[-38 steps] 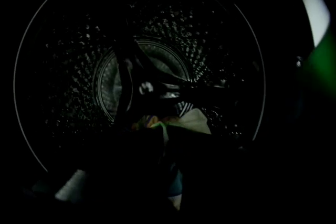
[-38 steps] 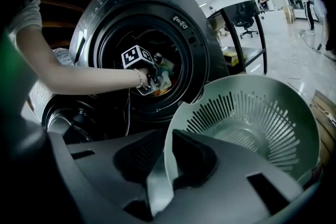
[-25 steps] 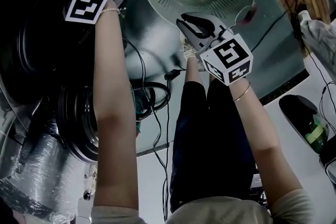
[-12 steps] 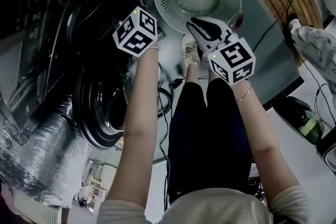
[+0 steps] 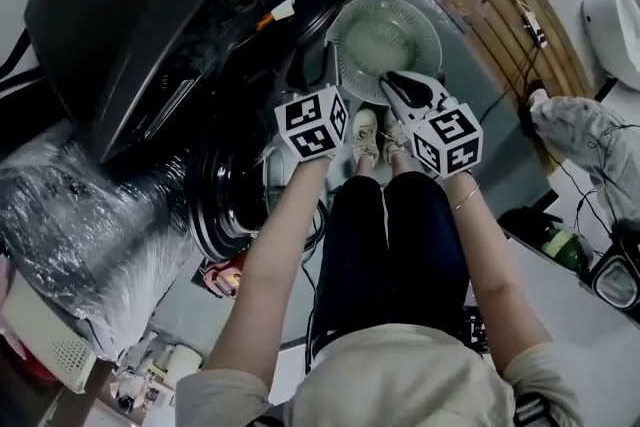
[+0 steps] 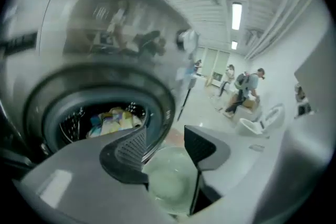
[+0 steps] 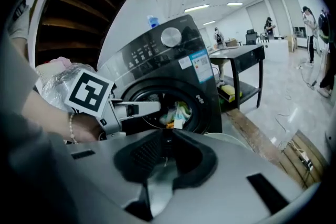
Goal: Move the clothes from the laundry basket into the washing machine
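Observation:
The dark front-loading washing machine [image 5: 190, 35] stands with its door open. Colourful clothes [image 6: 111, 122] lie in its drum, also seen as clothes [image 7: 176, 113] in the right gripper view. The round pale laundry basket [image 5: 385, 40] sits on the floor beside it, its ribbed inside bare. My left gripper [image 6: 165, 136] is open and empty, held in front of the drum with the basket [image 6: 168, 183] below its jaws. My right gripper [image 5: 392, 82] hangs over the basket's near rim; its pads meet at the tips and I see nothing between them. Its view shows the left gripper [image 7: 134, 108] before the door.
A plastic-wrapped bundle [image 5: 90, 225] lies left of the machine. Wooden boards [image 5: 500, 15] and cables run along the floor to the right. A black table with a shelf [image 7: 244, 63] stands behind the machine. People [image 6: 244, 92] stand far off. My legs and shoes [image 5: 365, 135] are below the grippers.
The left gripper has come away from the machine's door, moving right to beside the right gripper. Both hands have lifted, and the head view has pulled back.

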The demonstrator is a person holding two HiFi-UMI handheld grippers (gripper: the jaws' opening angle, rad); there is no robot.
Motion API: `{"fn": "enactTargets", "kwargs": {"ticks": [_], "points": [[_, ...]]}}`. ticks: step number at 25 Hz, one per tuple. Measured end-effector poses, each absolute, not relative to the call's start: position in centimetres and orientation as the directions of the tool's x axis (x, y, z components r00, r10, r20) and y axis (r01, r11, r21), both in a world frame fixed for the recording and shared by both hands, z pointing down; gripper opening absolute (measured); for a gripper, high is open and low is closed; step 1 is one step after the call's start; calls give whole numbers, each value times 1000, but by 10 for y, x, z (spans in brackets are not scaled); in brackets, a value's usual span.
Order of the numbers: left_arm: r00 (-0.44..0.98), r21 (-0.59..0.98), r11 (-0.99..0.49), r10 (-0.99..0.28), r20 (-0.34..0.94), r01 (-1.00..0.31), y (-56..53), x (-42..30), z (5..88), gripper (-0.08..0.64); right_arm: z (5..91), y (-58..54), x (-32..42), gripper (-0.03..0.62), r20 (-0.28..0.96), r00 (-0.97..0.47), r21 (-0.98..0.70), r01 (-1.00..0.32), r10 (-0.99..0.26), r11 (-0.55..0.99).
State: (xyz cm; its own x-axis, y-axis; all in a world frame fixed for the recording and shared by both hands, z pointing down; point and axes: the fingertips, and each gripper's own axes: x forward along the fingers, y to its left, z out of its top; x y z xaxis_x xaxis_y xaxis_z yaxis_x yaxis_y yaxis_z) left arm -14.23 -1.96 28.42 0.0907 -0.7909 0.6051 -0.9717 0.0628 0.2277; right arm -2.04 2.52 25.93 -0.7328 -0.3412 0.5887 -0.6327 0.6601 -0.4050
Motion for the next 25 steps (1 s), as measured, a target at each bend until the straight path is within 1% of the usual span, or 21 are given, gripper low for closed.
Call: {"fn": "enactTargets", "kwargs": {"ticks": [5,8,9,12,16,19,23,25], "points": [[186,267,-26,-782,595,-963,-3,-119,219,207,194,41,-20,44,579,-765,-391,-563,-281,728],[247,308,-79,-791,559,-948,6,-109,181,194,162,45,-16,33,584,-755,-363,-572,-298,736],[270,323,-96,-789,551,-941,10,-106,170,180,152,47,-14,18,586,-746,-349,-585,-317,732],[318,355,-140,-797,513,-924,17,-98,134,81,118,45,-10,9,560,-740,-308,-604,-373,735],[370,375,-196,-797,477,-906,26,-87,101,17,71,46,-11,9,481,-767,-317,-604,-425,731],[407,381,-240,-792,454,-893,37,-83,80,9,40,53,-18,8,433,-784,-317,-594,-444,740],[479,407,-323,-791,380,-855,42,-72,50,9,9,44,-26,8,390,-802,-290,-573,-452,767],[497,391,-353,-784,372,-850,48,-71,41,9,-1,42,-30,8,372,-807,-274,-567,-459,776]]}}
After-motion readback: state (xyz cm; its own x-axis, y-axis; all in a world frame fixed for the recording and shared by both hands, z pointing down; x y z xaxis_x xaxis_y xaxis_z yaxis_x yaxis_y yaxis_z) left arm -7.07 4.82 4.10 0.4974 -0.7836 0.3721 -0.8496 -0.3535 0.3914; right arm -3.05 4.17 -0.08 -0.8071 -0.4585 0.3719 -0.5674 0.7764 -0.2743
